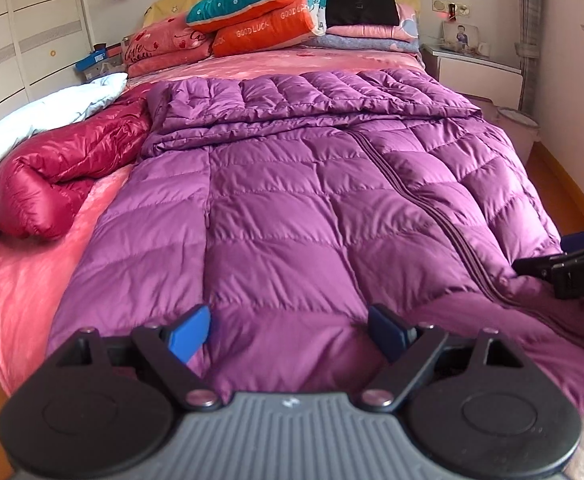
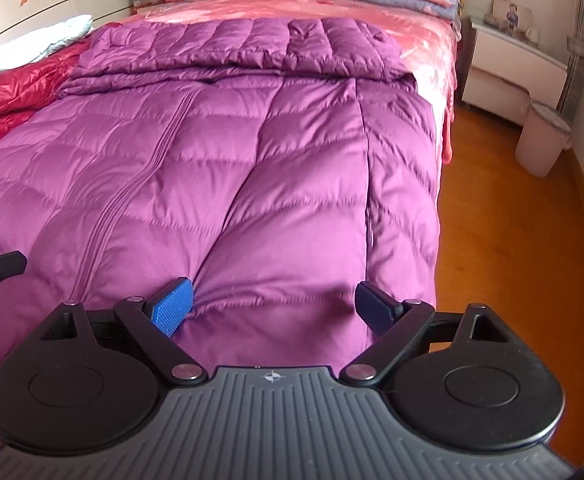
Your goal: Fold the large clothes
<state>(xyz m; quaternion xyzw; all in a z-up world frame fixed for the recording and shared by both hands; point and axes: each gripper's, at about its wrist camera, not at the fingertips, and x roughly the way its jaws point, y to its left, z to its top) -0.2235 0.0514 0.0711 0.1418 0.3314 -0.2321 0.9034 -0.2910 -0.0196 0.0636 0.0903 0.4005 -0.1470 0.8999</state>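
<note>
Quilted purple down coat (image 1: 312, 184) spread zipper-up on the pink bed (image 1: 20, 280); left tongs (image 1: 288, 332) and right tongs (image 2: 272, 308), both wide open and empty, should pinch its near hem evenly before folding.

A pink-sheeted bed (image 1: 24, 280) carries a purple down coat (image 1: 292, 184), a red coat (image 1: 64, 168) and stacked pillows (image 1: 252, 20).

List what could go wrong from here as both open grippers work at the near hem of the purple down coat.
1. The purple down coat is puffy and slick, so the left gripper and right gripper, both open, may pinch only the top layer.
2. Its right side lies at the bed edge; a lopsided pull could slide it floorward.
3. The red jacket lies close by and could get dragged along.
</note>
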